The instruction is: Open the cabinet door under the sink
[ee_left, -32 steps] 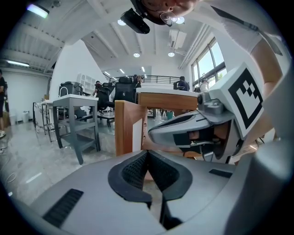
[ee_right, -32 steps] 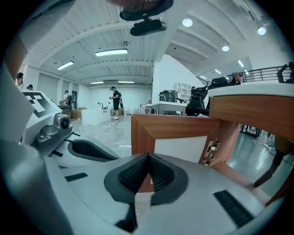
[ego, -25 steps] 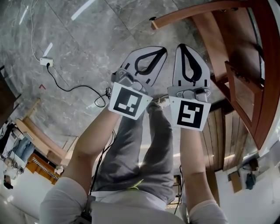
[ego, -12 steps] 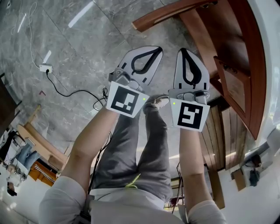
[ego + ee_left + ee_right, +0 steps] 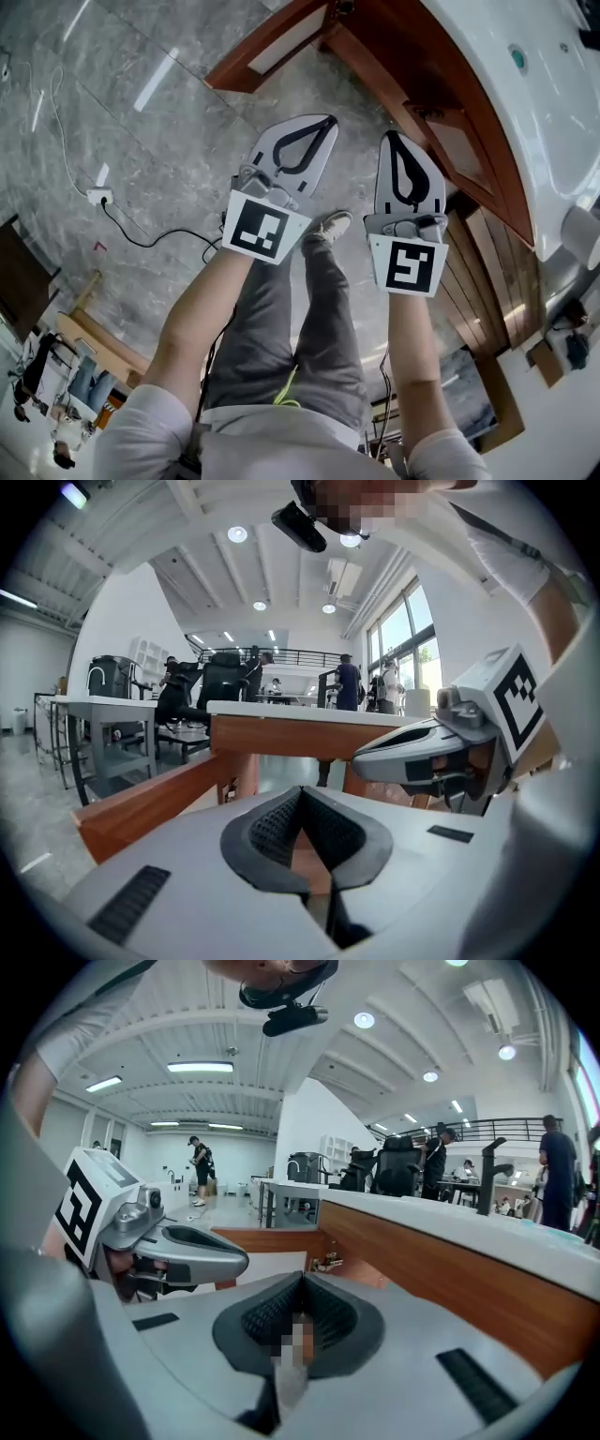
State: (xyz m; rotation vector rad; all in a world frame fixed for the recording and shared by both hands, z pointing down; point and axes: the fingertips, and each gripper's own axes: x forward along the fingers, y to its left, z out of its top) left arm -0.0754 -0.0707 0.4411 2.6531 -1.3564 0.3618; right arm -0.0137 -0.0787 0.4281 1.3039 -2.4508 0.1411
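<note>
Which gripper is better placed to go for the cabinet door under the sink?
Right. The right gripper is nearer the cabinet door under the sink; the left gripper is farther away, over the floor. Both are shut.

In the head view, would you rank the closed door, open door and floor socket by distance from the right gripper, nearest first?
1. Closed door, just right of the right gripper.
2. Open door, up and left.
3. Floor socket, far left.
</note>
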